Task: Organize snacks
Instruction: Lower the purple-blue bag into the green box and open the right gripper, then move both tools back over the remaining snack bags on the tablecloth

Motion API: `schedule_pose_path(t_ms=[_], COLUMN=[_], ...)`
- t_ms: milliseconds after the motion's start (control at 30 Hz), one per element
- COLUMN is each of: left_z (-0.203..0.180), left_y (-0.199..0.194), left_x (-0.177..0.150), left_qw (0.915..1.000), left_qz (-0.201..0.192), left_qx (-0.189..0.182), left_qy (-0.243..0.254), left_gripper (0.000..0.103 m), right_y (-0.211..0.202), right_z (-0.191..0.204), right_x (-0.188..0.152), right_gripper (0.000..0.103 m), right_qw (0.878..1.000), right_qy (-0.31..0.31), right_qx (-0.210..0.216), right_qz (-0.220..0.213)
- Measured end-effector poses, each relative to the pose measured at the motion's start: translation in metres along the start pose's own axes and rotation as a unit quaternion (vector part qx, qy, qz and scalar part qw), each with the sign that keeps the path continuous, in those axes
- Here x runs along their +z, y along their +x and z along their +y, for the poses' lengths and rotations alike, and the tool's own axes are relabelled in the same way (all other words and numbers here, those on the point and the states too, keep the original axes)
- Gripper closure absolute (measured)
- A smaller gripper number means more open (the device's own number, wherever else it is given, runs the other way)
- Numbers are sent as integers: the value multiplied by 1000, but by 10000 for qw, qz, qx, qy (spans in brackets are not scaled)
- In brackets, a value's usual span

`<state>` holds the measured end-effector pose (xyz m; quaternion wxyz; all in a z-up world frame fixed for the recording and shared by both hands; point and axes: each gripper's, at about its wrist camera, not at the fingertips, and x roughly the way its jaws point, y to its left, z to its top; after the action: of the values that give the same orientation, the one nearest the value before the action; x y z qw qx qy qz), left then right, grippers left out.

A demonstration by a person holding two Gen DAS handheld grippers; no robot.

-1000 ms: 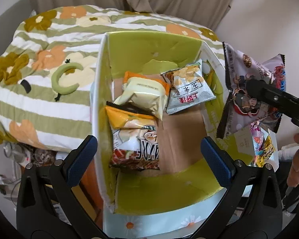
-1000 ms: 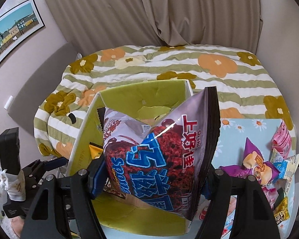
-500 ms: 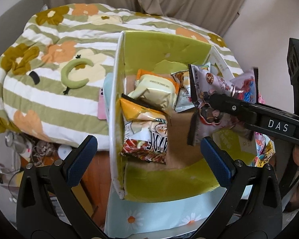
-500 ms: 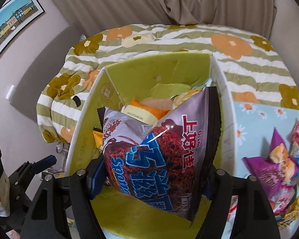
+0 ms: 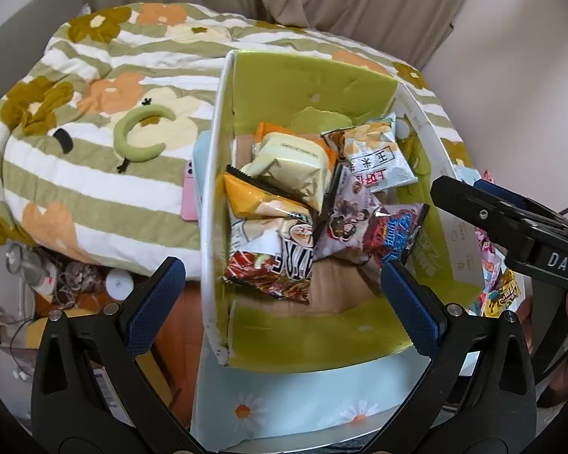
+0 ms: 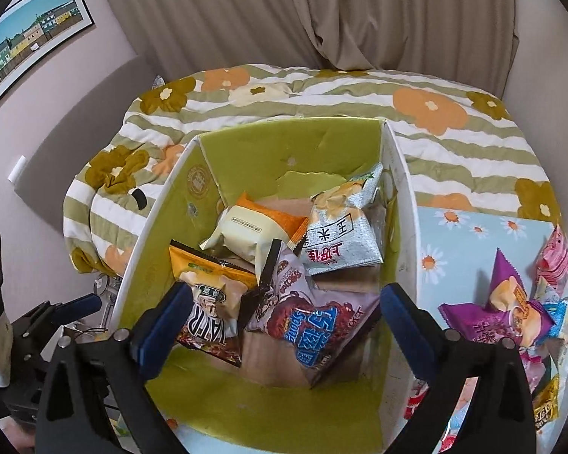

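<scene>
Jaws of the right gripper (image 6: 284,325) have just been opening and are seen spread wide, nothing held; the purple snack bag (image 6: 306,321) lies just beyond them on the floor of the green box (image 6: 284,151). Five packets are counted inside. Loose snacks (image 6: 511,317) to its right are shown only here. The left gripper (image 5: 280,291) is spread empty; a pink phone (image 5: 189,193) is caught only there.
</scene>
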<state>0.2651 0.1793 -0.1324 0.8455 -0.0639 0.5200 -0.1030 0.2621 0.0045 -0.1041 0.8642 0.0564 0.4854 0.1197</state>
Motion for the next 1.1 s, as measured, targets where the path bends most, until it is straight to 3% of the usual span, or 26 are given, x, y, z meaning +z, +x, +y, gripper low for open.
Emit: schedule_pose_path(t_ms=[200, 433, 800, 1100], left_z=[-14, -57, -163, -244], left_y=[-16, -48, -84, -65], left_x=[1, -8, -48, -89], left_qw=[9998, 9978, 9906, 9905], left_qz=[-215, -658, -1354, -1373], left_qx=[6, -65, -106, -6], left_qy=[56, -46, -169, -64], left_gripper=[1, 1, 1, 1], right_y=[-25, -78, -169, -206], right_z=[-4, -25, -110, -190], right_x=[-3, -12, -58, -103], right_gripper=[4, 4, 4, 4], right_qw=[9998, 9974, 9917, 9905], right_qy=[-5, -182, -247, -199], right_qx=[23, 25, -52, -303], right_qz=[-200, -695, -1264, -1324])
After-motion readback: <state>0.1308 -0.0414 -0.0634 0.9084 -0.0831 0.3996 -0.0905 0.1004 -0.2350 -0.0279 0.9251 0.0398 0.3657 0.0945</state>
